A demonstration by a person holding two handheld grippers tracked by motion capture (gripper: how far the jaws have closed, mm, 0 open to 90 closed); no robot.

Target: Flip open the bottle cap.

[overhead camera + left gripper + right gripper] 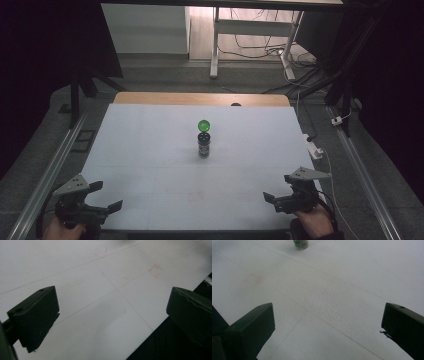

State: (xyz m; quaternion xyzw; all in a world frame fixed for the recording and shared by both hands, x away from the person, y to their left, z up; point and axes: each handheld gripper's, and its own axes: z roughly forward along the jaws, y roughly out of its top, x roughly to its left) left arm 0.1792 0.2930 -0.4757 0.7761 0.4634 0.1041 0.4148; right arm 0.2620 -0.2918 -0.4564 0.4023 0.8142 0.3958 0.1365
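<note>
While both hands idle at the near edge, the white table (150,165) is bare except at center: a small dark jar (203,145) stands upright, green ball-like cap (203,125) just beyond at 12 o'clock. Left gripper (107,196) at 7 o'clock, right gripper (276,187) at 5 o'clock, both spread wide, empty. Jar looks light, rigid, maybe slick; grab mid-body.

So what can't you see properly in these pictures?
- Jar, high view: too small and dim to tell what's inside or read a label.
- Jar, right gripper view: cut off by the top edge, only its base shows.
- Green lid, high view: too small to tell if it touches the jar.
</note>
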